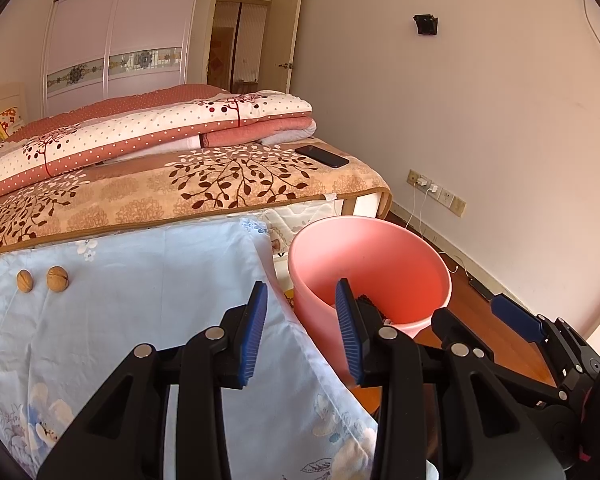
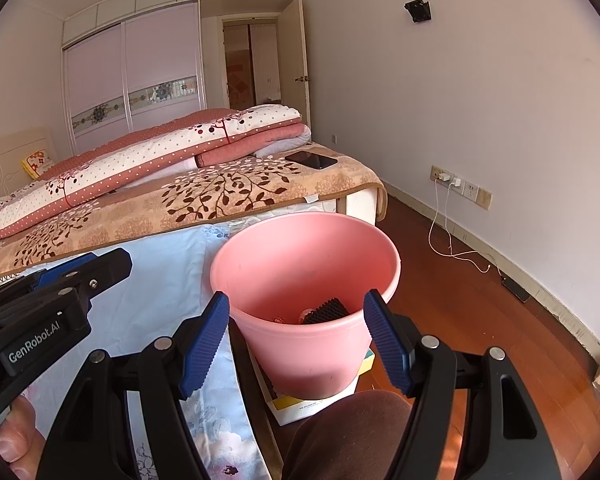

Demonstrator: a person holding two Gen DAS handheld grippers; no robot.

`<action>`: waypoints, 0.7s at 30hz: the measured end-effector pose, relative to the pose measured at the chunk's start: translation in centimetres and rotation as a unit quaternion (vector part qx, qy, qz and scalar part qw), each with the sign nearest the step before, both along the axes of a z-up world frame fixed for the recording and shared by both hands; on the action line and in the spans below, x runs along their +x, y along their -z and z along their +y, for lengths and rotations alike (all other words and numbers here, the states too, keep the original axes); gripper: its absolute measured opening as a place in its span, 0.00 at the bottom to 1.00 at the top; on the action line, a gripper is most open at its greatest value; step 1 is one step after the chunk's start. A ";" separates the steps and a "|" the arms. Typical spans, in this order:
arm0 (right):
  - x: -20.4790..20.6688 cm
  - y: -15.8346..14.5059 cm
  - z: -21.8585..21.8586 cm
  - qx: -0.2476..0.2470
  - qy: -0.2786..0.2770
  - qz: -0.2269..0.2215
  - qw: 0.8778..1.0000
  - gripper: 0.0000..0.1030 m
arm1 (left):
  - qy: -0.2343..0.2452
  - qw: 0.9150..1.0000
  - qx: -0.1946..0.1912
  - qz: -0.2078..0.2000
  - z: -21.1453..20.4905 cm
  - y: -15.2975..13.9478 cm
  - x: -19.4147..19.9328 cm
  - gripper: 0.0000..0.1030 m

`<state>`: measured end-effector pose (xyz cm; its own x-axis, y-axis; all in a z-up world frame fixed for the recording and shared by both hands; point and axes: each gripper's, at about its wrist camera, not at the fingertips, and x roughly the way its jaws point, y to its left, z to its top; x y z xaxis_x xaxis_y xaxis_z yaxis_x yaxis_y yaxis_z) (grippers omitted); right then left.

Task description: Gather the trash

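While both claws hang wide open and hold nothing, the left claw (image 1: 302, 334) and right claw (image 2: 296, 344) are by the round pink plastic bin (image 2: 236, 256). Two brown walnuts (image 1: 40, 279) wait on the pale blue flowery cloth (image 1: 148, 280); I think the left claw should reach over and pinch one next.

Both grippers (image 1: 302, 298) (image 2: 298, 312) spread wide, unladen

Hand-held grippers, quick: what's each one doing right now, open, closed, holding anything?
Left hand-held gripper: open, empty, at the pink bin's near rim.
Right hand-held gripper: open, empty, over the bin.
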<state>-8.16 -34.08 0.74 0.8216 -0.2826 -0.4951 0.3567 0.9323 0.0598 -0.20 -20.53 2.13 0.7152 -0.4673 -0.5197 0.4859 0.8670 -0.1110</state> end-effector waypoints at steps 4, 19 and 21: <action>0.0 0.1 0.0 0.000 0.000 0.000 1.000 0.66 | 0.001 1.000 0.000 0.001 0.0 0.1 0.0 0.35; 0.1 0.3 0.0 0.000 0.000 0.002 1.000 0.66 | 0.003 1.000 0.000 0.005 0.1 0.4 -0.1 0.35; 0.1 0.3 0.1 0.000 0.000 0.002 1.000 0.66 | 0.004 1.000 0.001 0.005 0.1 0.5 -0.1 0.35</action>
<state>-8.10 -34.02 0.46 0.8193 -0.2830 -0.4986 0.3574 0.9322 0.0581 -0.28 -20.39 1.67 0.7062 -0.4717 -0.5281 0.4911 0.8635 -0.1146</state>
